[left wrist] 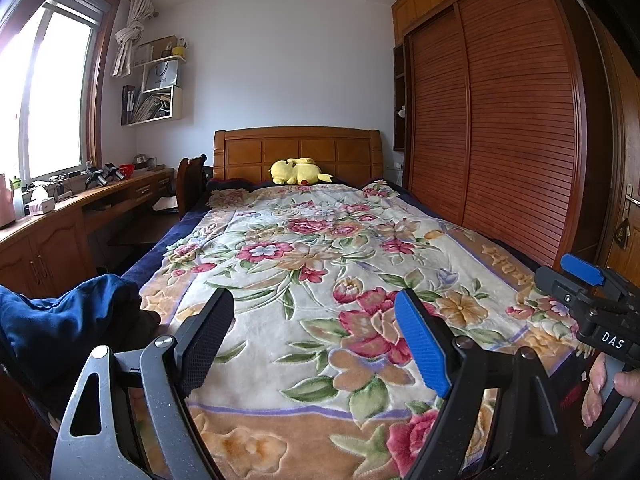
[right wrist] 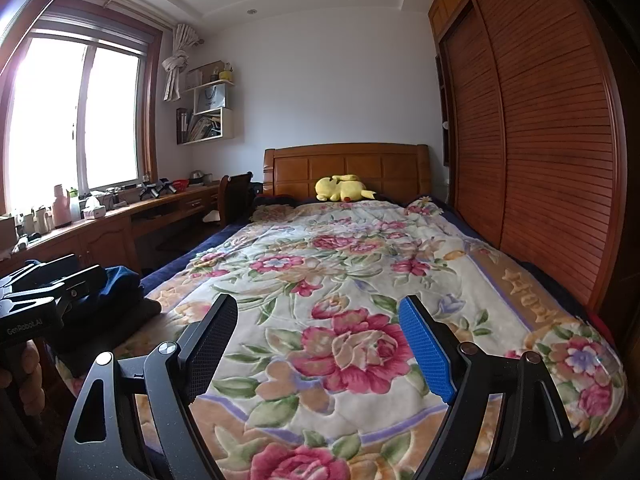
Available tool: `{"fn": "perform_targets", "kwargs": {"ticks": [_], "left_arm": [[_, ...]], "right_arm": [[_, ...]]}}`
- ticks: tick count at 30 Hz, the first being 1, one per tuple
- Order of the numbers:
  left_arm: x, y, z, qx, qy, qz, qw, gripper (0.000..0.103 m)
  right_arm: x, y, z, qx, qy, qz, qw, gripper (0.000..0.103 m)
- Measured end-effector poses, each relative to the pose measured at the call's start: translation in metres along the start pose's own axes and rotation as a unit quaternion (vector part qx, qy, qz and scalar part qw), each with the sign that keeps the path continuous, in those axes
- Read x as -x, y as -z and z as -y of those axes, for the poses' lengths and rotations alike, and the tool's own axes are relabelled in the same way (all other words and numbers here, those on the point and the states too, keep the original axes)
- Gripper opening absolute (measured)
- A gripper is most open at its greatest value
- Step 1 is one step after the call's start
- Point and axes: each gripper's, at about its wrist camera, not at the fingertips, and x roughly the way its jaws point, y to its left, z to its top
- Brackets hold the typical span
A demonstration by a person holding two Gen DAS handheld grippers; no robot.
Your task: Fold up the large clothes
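Meanwhile, at the foot of a bed point(left wrist: 500, 254) spread with a floral blanket point(left wrist: 304, 264), both tools hover empty: the left gripper point(left wrist: 316, 340) and the right gripper point(right wrist: 320, 350) each stand wide open, nothing between their fingers. The clothes, a dark blue garment point(left wrist: 60, 320) lying over a brown one point(right wrist: 150, 306), sit heaped at the bed's left corner, just beside the left gripper. Whether that heap awaits folding or has been set aside afterwards cannot be judged; the blue cloth looks rumpled rather than squared. A yellow plush toy point(left wrist: 298, 171) rests by the headboard.
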Motion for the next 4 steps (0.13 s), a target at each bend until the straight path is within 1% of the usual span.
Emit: {"fn": "perform_targets", "kwargs": {"ticks": [4], "left_arm": [[-0.0001, 0.0, 0.0001, 0.0, 0.0, 0.0, 1.0, 0.083]], "right_arm": [[0.0003, 0.0004, 0.0, 0.0, 0.0, 0.0, 1.0, 0.084]]}}
